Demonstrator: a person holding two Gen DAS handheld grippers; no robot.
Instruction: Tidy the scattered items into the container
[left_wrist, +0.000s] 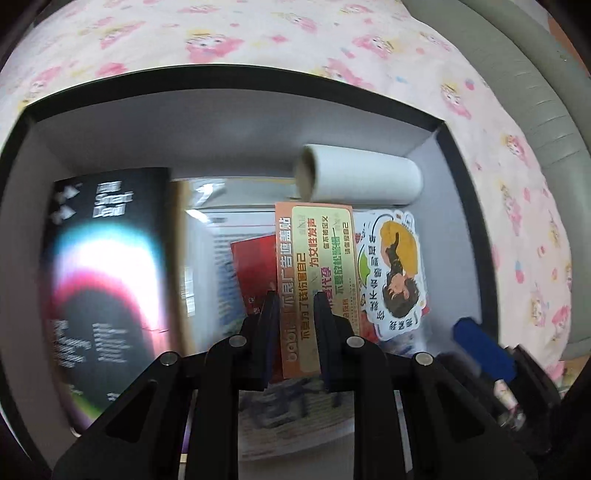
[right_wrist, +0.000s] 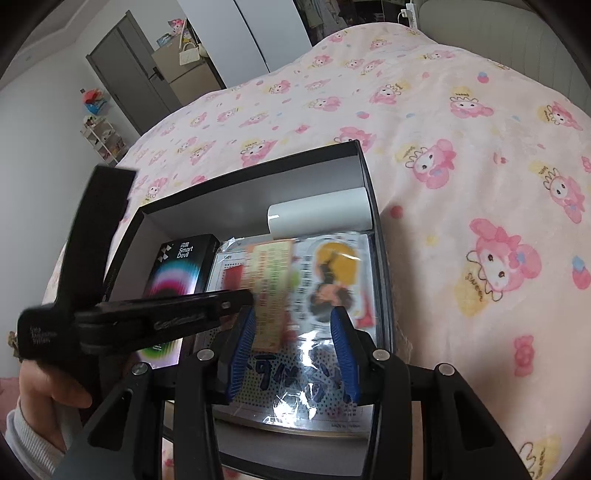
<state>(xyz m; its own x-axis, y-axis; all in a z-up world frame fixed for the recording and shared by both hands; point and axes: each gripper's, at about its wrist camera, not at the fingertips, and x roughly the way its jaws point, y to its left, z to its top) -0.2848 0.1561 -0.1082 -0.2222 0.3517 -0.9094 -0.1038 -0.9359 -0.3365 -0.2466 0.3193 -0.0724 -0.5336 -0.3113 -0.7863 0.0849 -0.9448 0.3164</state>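
My left gripper (left_wrist: 295, 297) is shut on an orange and yellow printed card (left_wrist: 317, 258), which hangs over the inside of an open black box (left_wrist: 236, 79) with grey walls. In the right wrist view the left gripper (right_wrist: 245, 297) reaches in from the left with the blurred card (right_wrist: 271, 291) at its tip. My right gripper (right_wrist: 292, 313) hovers open over the box's near end (right_wrist: 295, 469), its blue pads (right_wrist: 240, 350) apart with nothing gripped. In the box lie a white roll (left_wrist: 364, 175), a black Smart Devil carton (left_wrist: 107, 280), a cartoon figure sticker (left_wrist: 397, 269) and plastic-wrapped sheets (right_wrist: 295, 387).
The box rests on a bed with a pink cartoon-print blanket (right_wrist: 461, 166). A hand and pale sleeve (right_wrist: 40, 398) hold the left gripper at lower left. A grey door (right_wrist: 125, 74), shelves (right_wrist: 101, 136) and a padded headboard (left_wrist: 546, 92) stand beyond the bed.
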